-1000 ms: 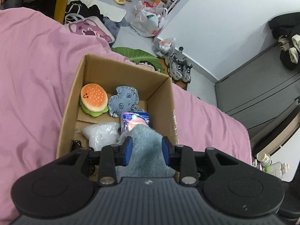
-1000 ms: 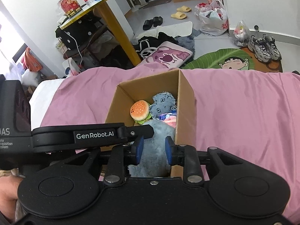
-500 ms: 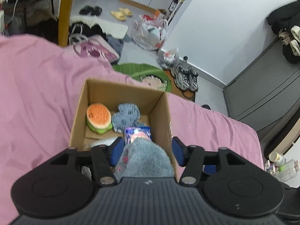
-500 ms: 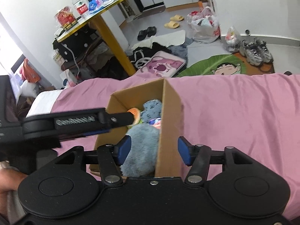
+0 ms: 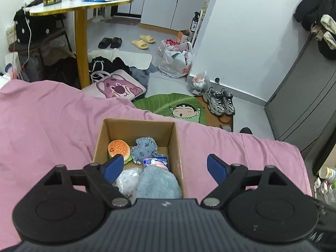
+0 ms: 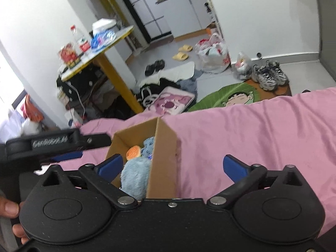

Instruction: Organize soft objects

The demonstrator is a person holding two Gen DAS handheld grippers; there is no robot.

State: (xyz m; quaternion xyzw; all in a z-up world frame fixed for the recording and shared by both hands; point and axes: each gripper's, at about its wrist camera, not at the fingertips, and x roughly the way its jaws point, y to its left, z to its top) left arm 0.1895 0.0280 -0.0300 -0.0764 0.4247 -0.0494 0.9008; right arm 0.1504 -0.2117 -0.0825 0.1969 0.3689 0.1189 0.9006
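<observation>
An open cardboard box [image 5: 176,142] stands on the pink bedspread [image 5: 46,121]. Inside lie a burger plush [image 5: 118,148], a blue denim plush [image 5: 145,150], a small printed packet [image 5: 155,161], a clear plastic bag [image 5: 128,178] and a fluffy grey-blue soft toy [image 5: 157,185] at the near end. My left gripper [image 5: 164,166] is open and empty above the box. My right gripper [image 6: 172,166] is open and empty, straddling the box's right wall [image 6: 166,157]; the fluffy toy [image 6: 135,177] and burger plush [image 6: 133,151] show there too. The left gripper's body [image 6: 52,143] is at the left of the right wrist view.
Beyond the bed's edge the floor holds a pink cushion [image 5: 117,88], a green cartoon mat [image 5: 178,107], sneakers [image 5: 220,100], plastic bags [image 5: 178,58] and slippers. A yellow-legged table [image 5: 82,42] stands at the back left. A grey cabinet [image 5: 304,96] is on the right.
Both grippers opened, let go of the fluffy grey-blue toy, which now rests in the box, and have risen and pulled back from it.
</observation>
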